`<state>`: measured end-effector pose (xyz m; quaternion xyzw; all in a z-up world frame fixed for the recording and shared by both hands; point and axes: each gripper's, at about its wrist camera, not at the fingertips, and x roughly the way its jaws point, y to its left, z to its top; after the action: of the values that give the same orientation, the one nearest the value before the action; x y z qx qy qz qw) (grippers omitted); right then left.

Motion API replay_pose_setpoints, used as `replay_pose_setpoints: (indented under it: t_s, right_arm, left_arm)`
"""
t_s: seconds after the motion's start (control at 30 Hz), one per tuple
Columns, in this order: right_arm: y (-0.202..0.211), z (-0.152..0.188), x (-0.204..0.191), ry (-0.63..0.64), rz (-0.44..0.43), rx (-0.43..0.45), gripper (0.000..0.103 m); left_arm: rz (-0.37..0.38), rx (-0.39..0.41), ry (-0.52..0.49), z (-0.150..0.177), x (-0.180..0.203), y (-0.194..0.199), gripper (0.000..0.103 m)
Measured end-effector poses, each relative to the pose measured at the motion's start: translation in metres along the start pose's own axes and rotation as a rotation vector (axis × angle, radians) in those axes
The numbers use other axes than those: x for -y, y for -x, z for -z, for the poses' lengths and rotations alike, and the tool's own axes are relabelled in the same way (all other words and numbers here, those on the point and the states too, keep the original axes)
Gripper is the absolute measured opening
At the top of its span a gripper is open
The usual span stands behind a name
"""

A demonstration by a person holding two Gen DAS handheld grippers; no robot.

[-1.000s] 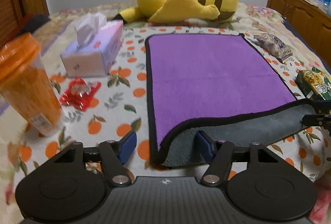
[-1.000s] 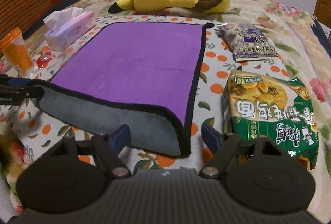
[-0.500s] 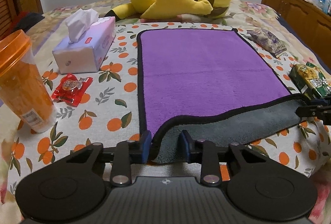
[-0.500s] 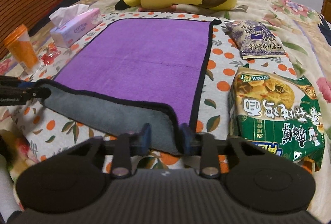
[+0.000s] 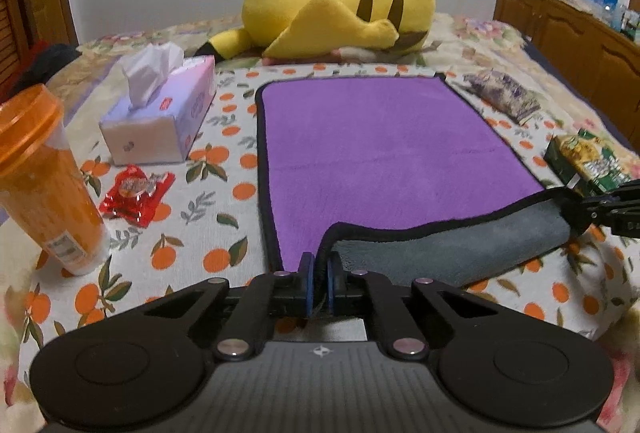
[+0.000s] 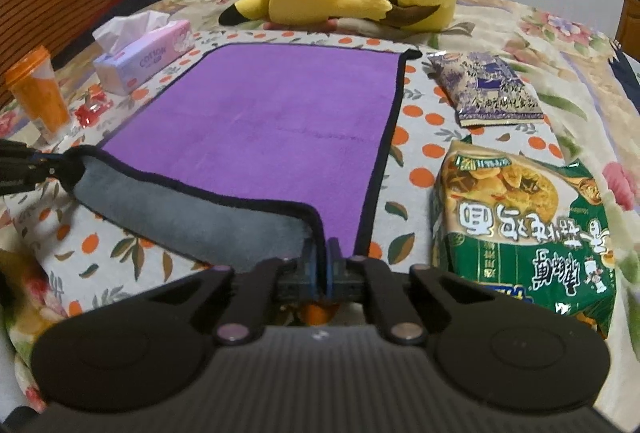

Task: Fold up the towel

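A purple towel (image 5: 380, 137) with a black border and grey underside lies flat on the orange-print bedspread; it also shows in the right wrist view (image 6: 272, 129). Its near edge is lifted and curled, grey side (image 5: 440, 253) showing. My left gripper (image 5: 319, 273) is shut on the towel's near left corner. My right gripper (image 6: 321, 265) is shut on the near right corner. Each gripper shows at the edge of the other's view, the right gripper (image 5: 600, 211) and the left gripper (image 6: 28, 165).
A yellow plush toy (image 5: 336, 1) lies past the towel's far edge. A tissue box (image 5: 160, 113), red wrapper (image 5: 136, 189) and orange cup (image 5: 44, 185) are to the left. A purple snack bag (image 6: 488, 89) and green noodle pack (image 6: 520, 225) are to the right.
Both grippers went from open to shut, each closing on a near corner of the towel. The near edge has lifted slightly.
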<state>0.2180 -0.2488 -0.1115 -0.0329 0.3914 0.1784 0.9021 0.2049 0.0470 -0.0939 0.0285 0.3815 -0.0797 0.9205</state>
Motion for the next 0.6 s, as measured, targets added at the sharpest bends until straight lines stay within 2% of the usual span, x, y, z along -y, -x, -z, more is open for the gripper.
replay_pose_setpoints:
  t_s: [0.23,0.6]
  right_arm:
    - [0.009,-0.006,0.004,-0.019,-0.003,0.058,0.005]
    - [0.018,-0.015,0.007,-0.016,0.002,0.123,0.005]
  left_arm:
    - [0.010,0.071,0.001,-0.007,0.002,0.016,0.007]
    - [0.024,0.142,0.010,-0.014,0.003,0.033,0.007]
